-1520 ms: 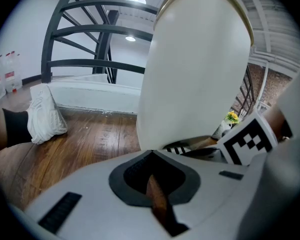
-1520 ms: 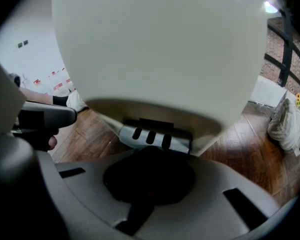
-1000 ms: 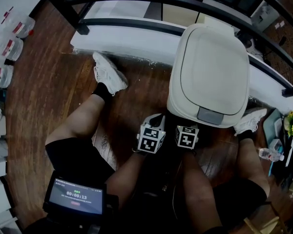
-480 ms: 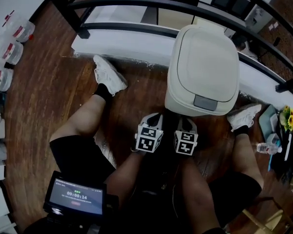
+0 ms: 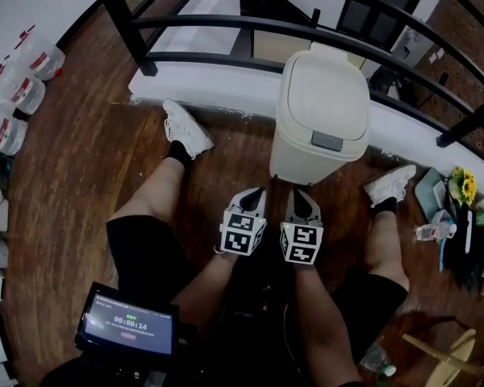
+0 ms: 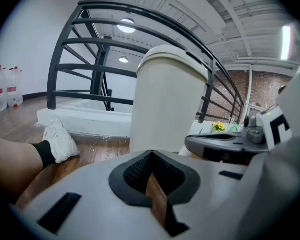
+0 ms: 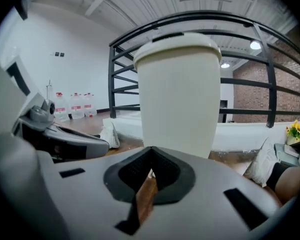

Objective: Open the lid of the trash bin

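Change: trash bin [image 5: 315, 147] is now seen farther from both claws, lid [image 5: 323, 95] kept shut.
Left claw [image 6: 151, 154]: pressed together, empty.
Right claw [image 7: 151, 149]: closed, empty.
Far side: black railing [image 5: 226, 26].

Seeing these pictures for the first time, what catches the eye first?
The cream trash bin, lid closed, stands on the wooden floor before a black railing. Between the person's legs, the left hand-held gripper and right hand-held gripper point at it, both shut and empty.

The trash bin [image 5: 319, 147] stands, lid [image 5: 325, 93] down, left claw [image 5: 257, 192] and right claw [image 5: 296, 193] side by side near its front
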A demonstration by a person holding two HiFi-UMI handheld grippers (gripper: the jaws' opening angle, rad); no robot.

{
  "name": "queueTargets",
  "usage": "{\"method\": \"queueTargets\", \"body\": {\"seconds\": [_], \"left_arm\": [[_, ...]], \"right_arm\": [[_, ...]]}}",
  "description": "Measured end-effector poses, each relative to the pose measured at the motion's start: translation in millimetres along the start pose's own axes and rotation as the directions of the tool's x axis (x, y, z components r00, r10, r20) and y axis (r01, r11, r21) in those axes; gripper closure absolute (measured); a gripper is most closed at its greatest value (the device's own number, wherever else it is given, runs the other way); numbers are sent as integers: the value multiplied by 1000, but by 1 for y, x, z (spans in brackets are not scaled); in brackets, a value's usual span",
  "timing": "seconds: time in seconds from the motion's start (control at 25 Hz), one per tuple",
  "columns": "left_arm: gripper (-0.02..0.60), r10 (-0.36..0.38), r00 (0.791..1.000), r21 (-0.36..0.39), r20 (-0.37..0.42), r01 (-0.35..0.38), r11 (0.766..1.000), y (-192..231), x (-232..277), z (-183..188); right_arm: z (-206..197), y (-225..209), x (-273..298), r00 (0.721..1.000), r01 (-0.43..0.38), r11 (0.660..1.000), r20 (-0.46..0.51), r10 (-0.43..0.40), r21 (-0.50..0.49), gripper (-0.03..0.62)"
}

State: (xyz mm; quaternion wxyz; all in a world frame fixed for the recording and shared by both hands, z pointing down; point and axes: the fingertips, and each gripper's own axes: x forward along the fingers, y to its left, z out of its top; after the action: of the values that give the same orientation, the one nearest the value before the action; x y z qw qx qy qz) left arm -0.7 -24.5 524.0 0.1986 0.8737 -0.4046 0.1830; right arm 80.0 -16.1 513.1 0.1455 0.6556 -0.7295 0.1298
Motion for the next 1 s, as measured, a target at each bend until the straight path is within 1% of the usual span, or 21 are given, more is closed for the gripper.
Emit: {"method": "queueTargets", "body": {"seconds": [0.2,0.4,0.56,0.68,0.84,1.0], "left_arm": [[583,13,998,14,62,-14,1000,0,-38,15],[583,10,997,45,79,-14,999,-9,-73,16],[583,-3,995,74,100,-5,997,-20,-88,23],[583,-9,994,90,110,-1,996,-26,-98,25],[583,-8,993,84,118,-2,996,-28,-103,26],[583,-20,993,88,118,10,996,-37,-103,24]], "right_arm": [[35,10,-46,996,12,999,92,-9,-30,589],[41,20,-89,993,35,999,114,-32,-22,589],[52,20,-104,987,60,998,150,-55,-28,589],[61,25,-117,981,64,997,184,-56,-35,589],[63,27,-125,977,63,998,205,-56,-28,589],[58,31,-127,978,57,998,203,-50,-28,589]]}}
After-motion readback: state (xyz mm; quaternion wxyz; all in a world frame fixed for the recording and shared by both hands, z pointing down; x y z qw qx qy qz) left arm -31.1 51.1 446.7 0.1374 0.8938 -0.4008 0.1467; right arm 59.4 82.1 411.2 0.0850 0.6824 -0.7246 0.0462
